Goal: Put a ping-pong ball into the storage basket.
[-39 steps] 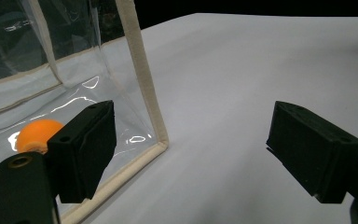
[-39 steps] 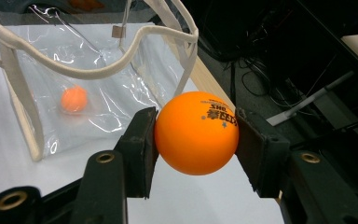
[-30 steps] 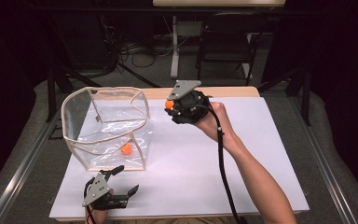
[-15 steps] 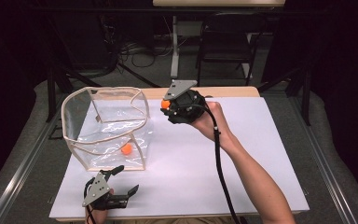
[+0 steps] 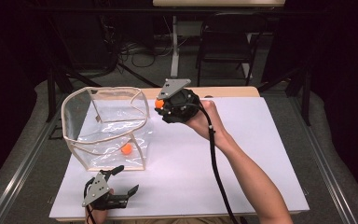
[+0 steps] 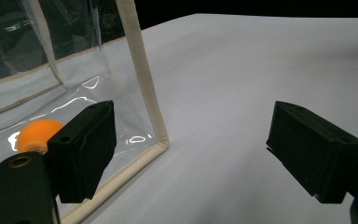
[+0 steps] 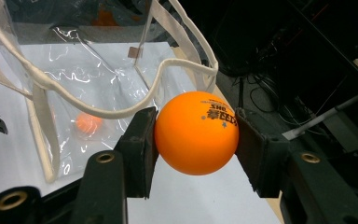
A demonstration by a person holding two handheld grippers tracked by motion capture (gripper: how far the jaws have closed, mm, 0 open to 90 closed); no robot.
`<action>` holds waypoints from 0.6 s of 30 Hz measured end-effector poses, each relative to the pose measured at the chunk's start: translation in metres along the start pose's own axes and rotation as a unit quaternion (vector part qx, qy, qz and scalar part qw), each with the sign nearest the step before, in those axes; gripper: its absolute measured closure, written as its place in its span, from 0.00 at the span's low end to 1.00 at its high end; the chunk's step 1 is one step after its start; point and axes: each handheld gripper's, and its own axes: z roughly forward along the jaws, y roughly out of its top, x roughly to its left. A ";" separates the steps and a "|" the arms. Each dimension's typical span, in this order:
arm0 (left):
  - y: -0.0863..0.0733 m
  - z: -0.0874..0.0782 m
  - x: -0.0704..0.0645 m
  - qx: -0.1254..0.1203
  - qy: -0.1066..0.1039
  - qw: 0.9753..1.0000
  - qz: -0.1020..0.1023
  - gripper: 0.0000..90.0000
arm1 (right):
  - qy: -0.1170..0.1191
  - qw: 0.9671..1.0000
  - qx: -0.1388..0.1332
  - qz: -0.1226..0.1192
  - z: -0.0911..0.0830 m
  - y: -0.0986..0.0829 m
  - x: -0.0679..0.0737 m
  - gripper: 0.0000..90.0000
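A clear plastic bag (image 5: 105, 126) with cream trim stands open on the white table (image 5: 242, 154). One orange ball (image 5: 127, 149) lies on its floor, also seen through the wall as the ball (image 6: 36, 134) and the ball (image 7: 88, 124). My right gripper (image 5: 160, 103) hovers just right of the bag's rim, shut on a second orange ball (image 7: 196, 132) with black print. My left gripper (image 5: 121, 179) rests open near the table's front edge, just in front of the bag's corner (image 6: 161, 140).
A wooden strip (image 5: 223, 92) runs along the table's far edge. Beyond it stand a dark chair (image 5: 223, 51) and cables on the floor. Metal rails (image 5: 23, 158) flank the table. Bare white surface spreads right of the bag.
My right gripper has carried its ball leftward toward the bag's rim. The left gripper has stayed where it was.
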 end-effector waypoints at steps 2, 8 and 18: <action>0.000 0.000 0.000 0.000 -0.001 1.000 0.001 0.17 | 0.002 1.000 -0.002 -0.002 0.001 0.001 0.001 0.56; 0.000 0.000 0.000 0.000 0.000 1.000 0.000 0.17 | 0.004 1.000 -0.004 -0.005 0.004 0.004 0.003 0.56; 0.000 0.000 0.000 0.002 -0.001 1.000 0.003 0.17 | 0.009 1.000 -0.011 -0.006 0.005 0.008 0.006 0.56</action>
